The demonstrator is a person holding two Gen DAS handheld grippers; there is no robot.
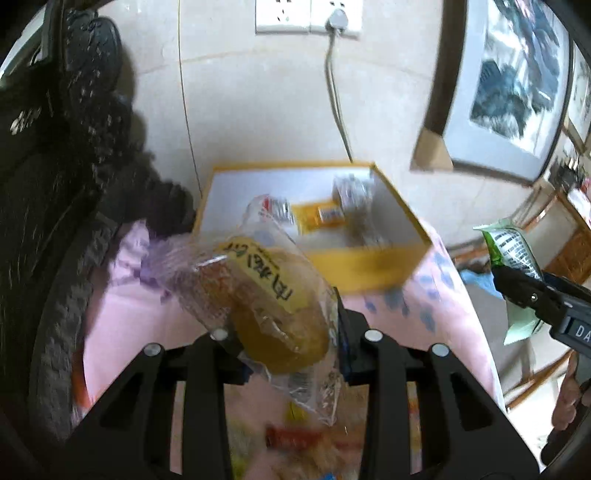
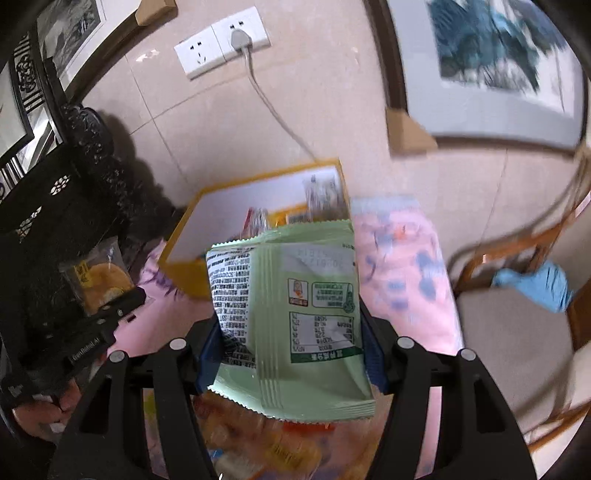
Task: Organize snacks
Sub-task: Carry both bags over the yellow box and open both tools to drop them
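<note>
My left gripper is shut on a clear-wrapped yellow cake, lifted above the pink cloth. Behind it stands a yellow box with a white inside and several packets in it. My right gripper is shut on a pale green snack packet, held upright in front of the same yellow box. The right gripper and its green packet show at the right edge of the left wrist view. The left gripper with its cake shows at the left of the right wrist view.
Loose snacks lie blurred on the cloth below both grippers. A dark carved cabinet stands left. A wall socket with a cord, framed pictures and a wooden chair with a blue cloth are behind.
</note>
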